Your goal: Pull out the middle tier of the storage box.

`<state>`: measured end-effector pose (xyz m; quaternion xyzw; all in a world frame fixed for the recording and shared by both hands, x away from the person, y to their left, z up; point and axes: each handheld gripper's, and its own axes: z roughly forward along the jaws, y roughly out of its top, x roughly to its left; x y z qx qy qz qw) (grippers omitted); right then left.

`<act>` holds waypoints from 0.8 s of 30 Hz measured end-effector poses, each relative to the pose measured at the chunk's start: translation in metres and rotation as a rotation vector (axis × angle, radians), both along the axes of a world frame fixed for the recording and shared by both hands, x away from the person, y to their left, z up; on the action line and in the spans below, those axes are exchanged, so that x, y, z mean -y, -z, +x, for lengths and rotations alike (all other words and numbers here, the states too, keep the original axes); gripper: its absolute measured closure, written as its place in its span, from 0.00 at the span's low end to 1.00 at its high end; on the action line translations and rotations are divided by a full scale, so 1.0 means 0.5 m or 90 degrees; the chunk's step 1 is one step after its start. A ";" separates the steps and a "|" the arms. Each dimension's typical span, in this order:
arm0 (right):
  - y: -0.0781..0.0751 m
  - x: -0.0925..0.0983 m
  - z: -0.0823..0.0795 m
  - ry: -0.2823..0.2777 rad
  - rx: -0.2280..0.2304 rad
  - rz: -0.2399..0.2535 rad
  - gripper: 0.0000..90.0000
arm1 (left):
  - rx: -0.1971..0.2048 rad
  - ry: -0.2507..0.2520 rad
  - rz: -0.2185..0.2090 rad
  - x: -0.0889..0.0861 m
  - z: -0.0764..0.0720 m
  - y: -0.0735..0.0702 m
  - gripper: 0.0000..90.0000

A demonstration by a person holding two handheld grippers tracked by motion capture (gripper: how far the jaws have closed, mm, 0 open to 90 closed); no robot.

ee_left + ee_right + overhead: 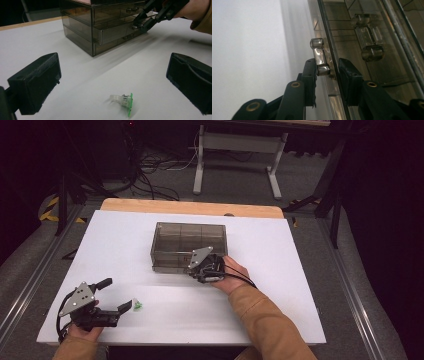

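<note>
Here the landmark is the smoky see-through drawer box [189, 246], which sits on the white table [125, 250] a little past its middle, toward the wooden strip [192, 207] along the far edge.

The right gripper [200, 269] is at the near front of the box, toward its right end, held by the hand [231, 279] in the tan sleeve [267, 320]. In the right gripper view its jaws straddle the front panel of one drawer: one pad sits outside against the small clear drawer handle [320, 57], the other sits behind the panel. The pads look to be touching or all but touching the handle and panel, so the gripper is pinching the drawer front [331, 62] at the handle. A second handle [367, 37] shows farther along the box. In the left gripper view that drawer [113, 33] stands slightly out from the box face, with the right gripper's tips at its handle.

The left gripper [122, 295] is well away from the box, near the table's front left corner. Its two jaws are spread wide with nothing between the pads. Just beyond them, on the table between this gripper and the box, lies a small clear clip with a green piece [123, 100]; it touches neither jaw.
</note>
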<state>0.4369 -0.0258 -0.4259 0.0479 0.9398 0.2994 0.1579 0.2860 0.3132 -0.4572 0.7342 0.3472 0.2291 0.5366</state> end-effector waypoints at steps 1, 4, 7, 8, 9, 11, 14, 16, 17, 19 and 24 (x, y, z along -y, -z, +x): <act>0.000 0.000 0.000 -0.001 -0.001 0.001 0.76 | 0.000 0.000 0.000 0.000 0.000 0.000 0.01; -0.001 0.000 -0.001 -0.002 0.002 -0.001 0.76 | 0.001 0.000 0.002 0.000 0.000 0.000 0.01; -0.002 0.000 -0.003 -0.005 0.001 0.000 0.77 | 0.003 0.000 0.001 -0.001 0.000 0.000 0.01; -0.004 0.001 -0.006 -0.003 -0.001 0.000 0.77 | 0.004 0.002 0.002 -0.001 0.001 0.000 0.01; -0.006 0.001 -0.008 -0.007 -0.004 -0.001 0.77 | 0.004 0.001 0.002 -0.001 0.001 0.000 0.01; -0.009 0.001 -0.012 -0.008 -0.003 0.002 0.77 | 0.003 0.001 0.002 -0.001 0.001 0.000 0.01; -0.015 0.003 -0.024 -0.016 -0.006 0.005 0.77 | 0.003 0.000 0.002 -0.001 0.000 0.000 0.01; -0.015 0.004 -0.027 -0.015 -0.006 0.005 0.77 | 0.003 0.001 0.002 -0.001 0.000 0.000 0.01; -0.015 0.004 -0.031 -0.018 -0.006 0.007 0.77 | 0.002 0.000 0.003 -0.001 0.000 0.000 0.01; -0.015 0.005 -0.038 -0.021 -0.005 0.008 0.77 | 0.004 0.000 0.005 -0.001 0.000 -0.001 0.01; -0.017 0.006 -0.053 -0.032 -0.004 0.010 0.77 | 0.004 -0.001 0.004 -0.001 0.000 -0.001 0.01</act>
